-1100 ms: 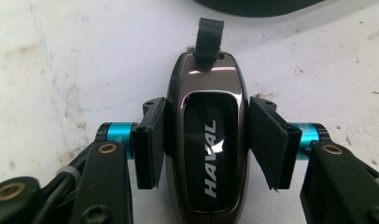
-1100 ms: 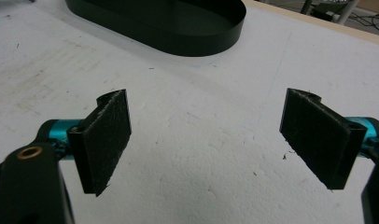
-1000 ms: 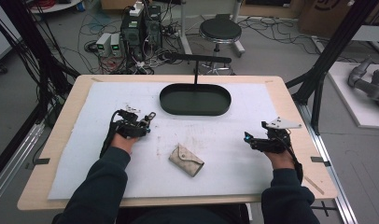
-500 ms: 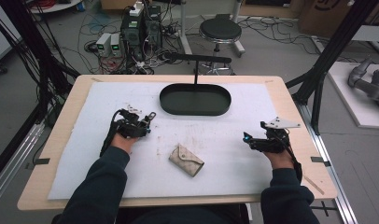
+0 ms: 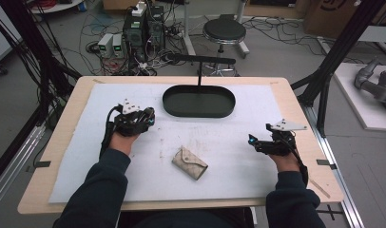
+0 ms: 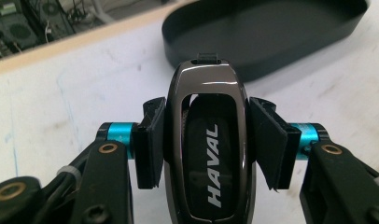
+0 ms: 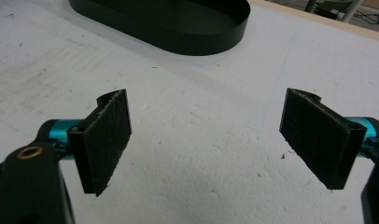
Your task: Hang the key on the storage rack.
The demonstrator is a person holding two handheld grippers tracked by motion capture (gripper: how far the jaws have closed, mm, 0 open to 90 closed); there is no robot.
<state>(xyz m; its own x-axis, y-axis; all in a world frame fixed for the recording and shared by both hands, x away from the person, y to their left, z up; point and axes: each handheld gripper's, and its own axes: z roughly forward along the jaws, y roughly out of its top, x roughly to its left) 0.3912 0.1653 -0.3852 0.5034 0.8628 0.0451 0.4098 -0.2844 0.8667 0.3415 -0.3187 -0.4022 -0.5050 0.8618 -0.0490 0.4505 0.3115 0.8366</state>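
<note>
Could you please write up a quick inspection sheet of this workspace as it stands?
Surface: wooden table covered by a white mat, scuffed and stained.
Job's things: black oval tray, empty, at the far middle; beige snap pouch, closed, lying on the mat near the person; dark HAVAL car key fob.
Clutter: nothing seen on the mat.
Grippers: left gripper shut on the fob; right gripper open, nothing between its pads.
Cables: one trails from each gripper along the wrist.
Surroundings: black stool, computer boxes and loose wiring on the floor beyond the table.
</note>
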